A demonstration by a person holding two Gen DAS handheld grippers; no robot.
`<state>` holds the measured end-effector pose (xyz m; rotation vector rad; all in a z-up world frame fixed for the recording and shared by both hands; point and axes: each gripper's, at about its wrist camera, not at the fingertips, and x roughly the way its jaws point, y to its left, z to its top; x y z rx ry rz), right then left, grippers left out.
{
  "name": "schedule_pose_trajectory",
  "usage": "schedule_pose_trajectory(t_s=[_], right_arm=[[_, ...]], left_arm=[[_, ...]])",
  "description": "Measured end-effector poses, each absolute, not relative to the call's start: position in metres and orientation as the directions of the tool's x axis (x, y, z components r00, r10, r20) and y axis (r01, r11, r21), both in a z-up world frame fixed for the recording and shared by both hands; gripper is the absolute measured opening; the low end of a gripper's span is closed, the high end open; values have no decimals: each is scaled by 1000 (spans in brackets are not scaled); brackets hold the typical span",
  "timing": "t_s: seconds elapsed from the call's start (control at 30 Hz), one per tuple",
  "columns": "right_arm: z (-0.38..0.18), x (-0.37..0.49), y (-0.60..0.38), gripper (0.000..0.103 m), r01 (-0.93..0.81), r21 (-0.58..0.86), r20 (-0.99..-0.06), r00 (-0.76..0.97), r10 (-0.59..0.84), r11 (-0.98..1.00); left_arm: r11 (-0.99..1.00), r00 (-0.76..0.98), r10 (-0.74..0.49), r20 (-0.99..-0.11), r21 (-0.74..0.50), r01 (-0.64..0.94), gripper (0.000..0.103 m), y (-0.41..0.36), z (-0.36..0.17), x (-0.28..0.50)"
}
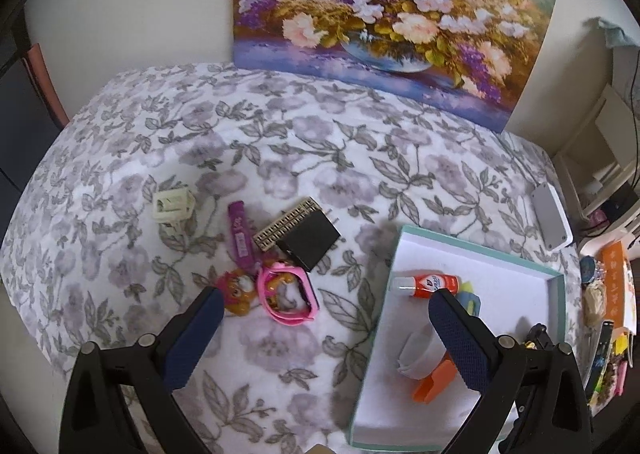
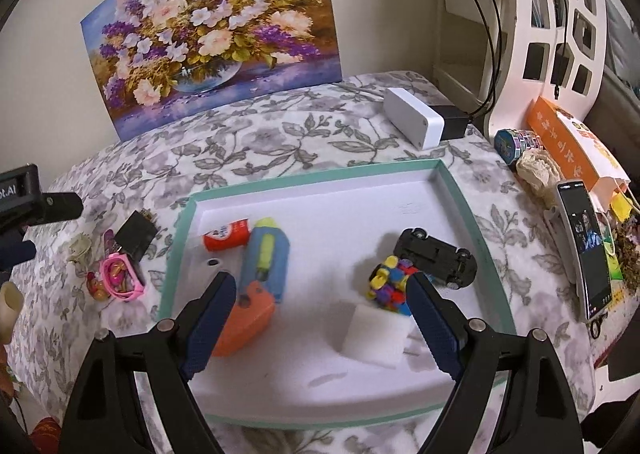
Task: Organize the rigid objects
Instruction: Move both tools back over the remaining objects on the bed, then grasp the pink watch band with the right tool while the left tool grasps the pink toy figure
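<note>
Mid-sort. Both my jaws wide, empty. Right gripper (image 2: 320, 290) over tray (image 2: 460, 206), several toys inside. Left gripper (image 1: 324, 308) near pink watch (image 1: 288, 290) on table (image 1: 280, 142); next: descend, straddle, close.

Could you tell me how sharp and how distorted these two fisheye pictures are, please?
Left wrist view: strong barrel bend, the floral painting leans, dark corners, soft focus, the left gripper open. Right wrist view: the same bend curves the tray rim; the white block looks smeared, the right gripper open.
</note>
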<state>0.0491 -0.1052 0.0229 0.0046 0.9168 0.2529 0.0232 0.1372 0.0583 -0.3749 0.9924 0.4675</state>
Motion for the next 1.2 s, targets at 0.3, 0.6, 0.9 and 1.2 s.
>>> schedule_pose_trajectory(t_s=[0.3, 0.6, 0.9, 1.2], right_arm=[[49, 25, -72, 87, -200, 118, -784, 583, 214, 973], [82, -9, -23, 87, -233, 76, -780, 592, 204, 969], [104, -32, 27, 87, -302, 45, -774, 592, 224, 952], [104, -25, 64, 87, -358, 84, -795, 539, 280, 930]], left_arm=[[854, 497, 244, -833, -59, -517, 103, 171, 83, -9], [811, 513, 191, -837, -160, -563, 103, 235, 79, -62], [745, 532, 138, -835, -267, -611, 103, 284, 63, -99], [721, 535, 93, -840, -314, -618, 103, 301, 49, -104]])
